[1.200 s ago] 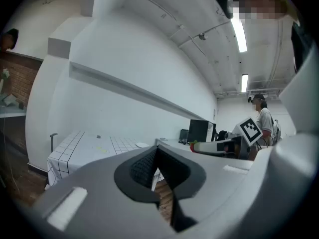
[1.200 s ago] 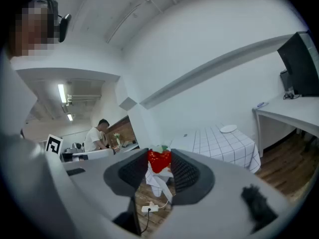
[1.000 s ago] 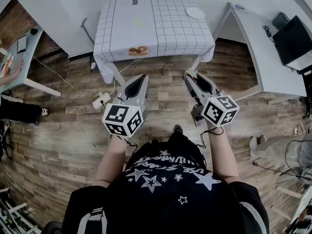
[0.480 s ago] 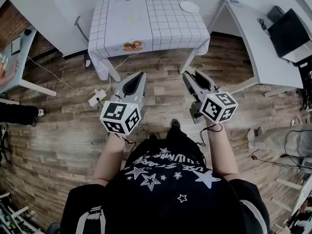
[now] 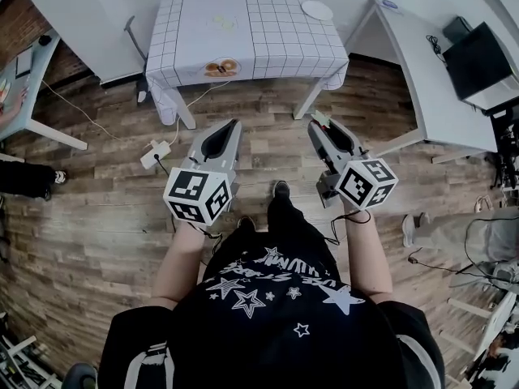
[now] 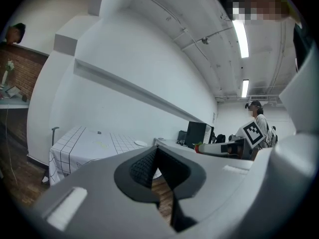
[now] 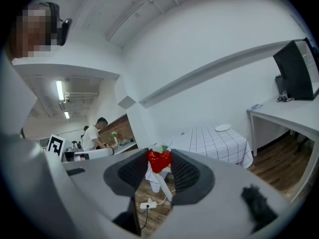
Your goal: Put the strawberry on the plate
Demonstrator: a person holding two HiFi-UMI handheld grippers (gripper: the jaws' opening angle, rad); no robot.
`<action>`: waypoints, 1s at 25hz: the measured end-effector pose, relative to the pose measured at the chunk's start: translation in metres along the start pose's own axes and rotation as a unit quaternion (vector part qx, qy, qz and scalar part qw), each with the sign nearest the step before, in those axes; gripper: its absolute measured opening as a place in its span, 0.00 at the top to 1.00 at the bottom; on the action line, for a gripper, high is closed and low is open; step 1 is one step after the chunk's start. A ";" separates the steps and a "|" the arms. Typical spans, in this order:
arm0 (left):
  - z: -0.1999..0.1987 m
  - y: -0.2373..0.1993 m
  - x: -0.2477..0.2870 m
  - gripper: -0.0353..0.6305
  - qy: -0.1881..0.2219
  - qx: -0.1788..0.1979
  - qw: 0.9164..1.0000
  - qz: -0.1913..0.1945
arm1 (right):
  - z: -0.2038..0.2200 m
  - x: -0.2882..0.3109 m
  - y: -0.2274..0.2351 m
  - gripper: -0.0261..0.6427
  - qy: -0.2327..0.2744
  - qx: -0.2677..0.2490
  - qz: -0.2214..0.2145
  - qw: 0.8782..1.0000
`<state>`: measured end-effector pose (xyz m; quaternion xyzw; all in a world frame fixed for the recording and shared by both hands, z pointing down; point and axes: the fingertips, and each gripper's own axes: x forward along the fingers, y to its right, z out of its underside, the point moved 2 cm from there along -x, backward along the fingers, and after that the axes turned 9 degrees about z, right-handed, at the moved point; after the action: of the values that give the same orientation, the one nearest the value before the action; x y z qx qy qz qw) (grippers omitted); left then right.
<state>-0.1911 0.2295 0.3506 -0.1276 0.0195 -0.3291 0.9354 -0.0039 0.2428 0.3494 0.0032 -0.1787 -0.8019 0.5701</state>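
A wood-plank floor (image 5: 97,217) fills the middle of the head view. A table (image 5: 276,43) under a white grid-lined cloth stands at top centre, and a white desk (image 5: 422,79) with a dark monitor (image 5: 478,55) is at upper right. A white power strip (image 5: 158,150) lies on the floor left of centre. The white plate (image 5: 317,10) sits at the table's upper right corner, and an orange-brown item (image 5: 221,67) lies near its lower edge. The right gripper (image 7: 159,156) is clamped on the red strawberry (image 7: 159,162), held over the floor, well apart from the plate. The left gripper (image 6: 155,152) has its jaws together at the tips, with nothing between them. The shirt (image 5: 272,298) carries white stars and lettering, too warped to read. The cubes (image 5: 197,197) bear black-and-white square markers.
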 end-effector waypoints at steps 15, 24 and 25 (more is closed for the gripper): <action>0.003 -0.021 0.019 0.94 -0.013 0.014 0.999 -0.048 | -0.004 0.046 0.032 0.74 -0.002 0.030 -0.034 0.999; 0.003 -0.054 0.067 0.94 -0.025 0.008 0.997 -0.075 | -0.018 0.100 0.084 0.74 -0.005 0.054 -0.035 0.998; 0.003 -0.060 0.074 0.94 -0.027 0.005 0.997 -0.079 | -0.020 0.108 0.090 0.74 -0.008 0.056 -0.036 0.998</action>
<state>-0.1696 0.1389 0.3720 -0.1332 -0.0178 -0.3982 0.9074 0.0449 0.1122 0.3786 0.0352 -0.2276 -0.8107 0.5382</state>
